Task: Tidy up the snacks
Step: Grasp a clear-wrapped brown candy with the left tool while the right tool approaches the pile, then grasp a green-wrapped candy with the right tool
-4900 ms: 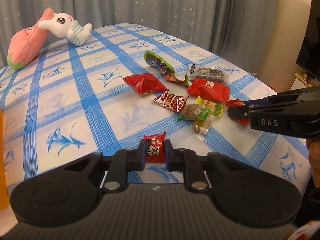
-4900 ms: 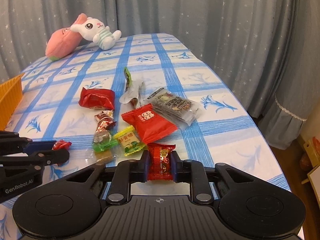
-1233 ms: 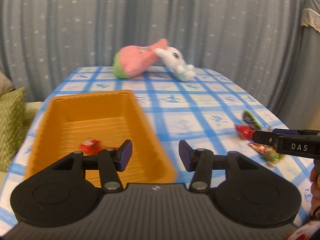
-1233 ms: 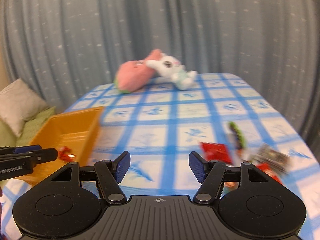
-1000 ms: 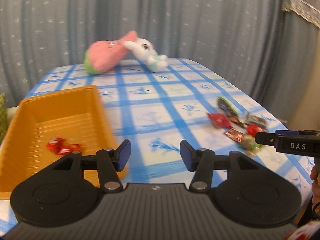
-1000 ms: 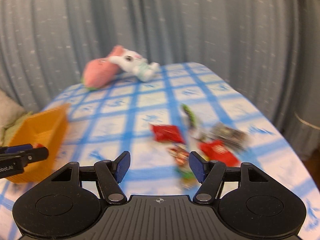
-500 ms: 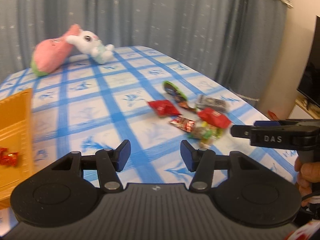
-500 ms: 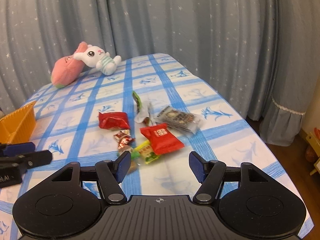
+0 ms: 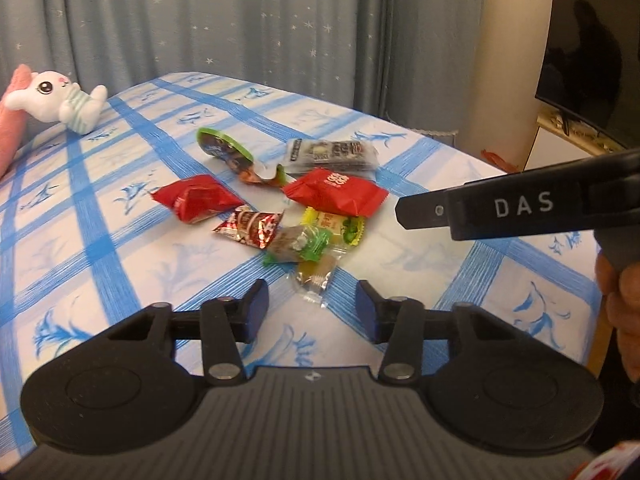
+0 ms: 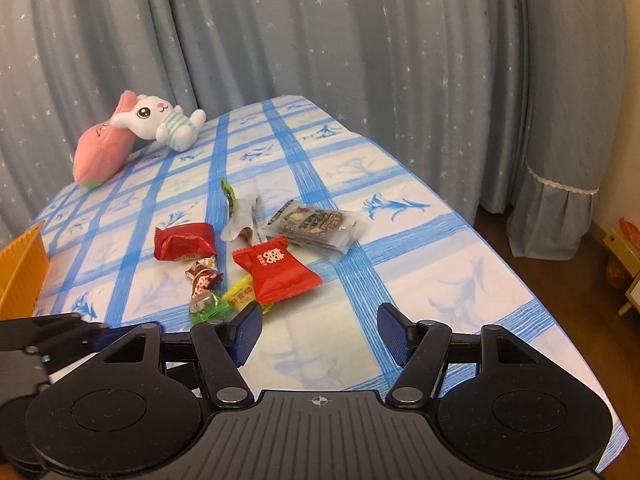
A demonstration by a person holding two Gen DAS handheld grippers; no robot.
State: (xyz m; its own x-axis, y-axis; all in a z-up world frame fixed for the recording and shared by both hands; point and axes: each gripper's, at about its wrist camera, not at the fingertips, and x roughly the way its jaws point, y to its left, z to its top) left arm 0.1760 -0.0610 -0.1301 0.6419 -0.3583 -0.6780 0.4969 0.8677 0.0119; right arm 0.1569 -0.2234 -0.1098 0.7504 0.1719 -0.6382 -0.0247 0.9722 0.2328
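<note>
Left gripper (image 9: 312,312) low over the bench (image 9: 100,240), jaws apart and just narrowed, nothing between them; tip of a clear-wrapped amber sweet (image 9: 316,276) lying on the cloth just beyond the gap, untouched. Right gripper (image 10: 320,334) likewise over the bench, jaws spread wide and empty, with bare cloth between them.

Snack pile near the middle of the bench, close ahead of both grippers: red packet with white lettering (image 10: 276,272) partly over a yellow packet (image 10: 240,294); green-wrapped sweet (image 10: 208,306) touching the yellow one; small red-and-silver sweet (image 10: 204,274) just beside it; second red packet (image 10: 184,242) to its far side; grey-and-black flat pack (image 10: 316,224) behind the lettered packet; opened green-edged bag (image 9: 228,152) farthest back.

Corner of an orange tray (image 10: 22,276) at the left edge of the right wrist view, well apart from the pile. White plush rabbit (image 10: 160,122) leaning on a pink plush toy (image 10: 104,152) at the far end, against a grey starred curtain (image 10: 360,40). Part of a hand (image 9: 624,304) at the right edge of the left wrist view.
</note>
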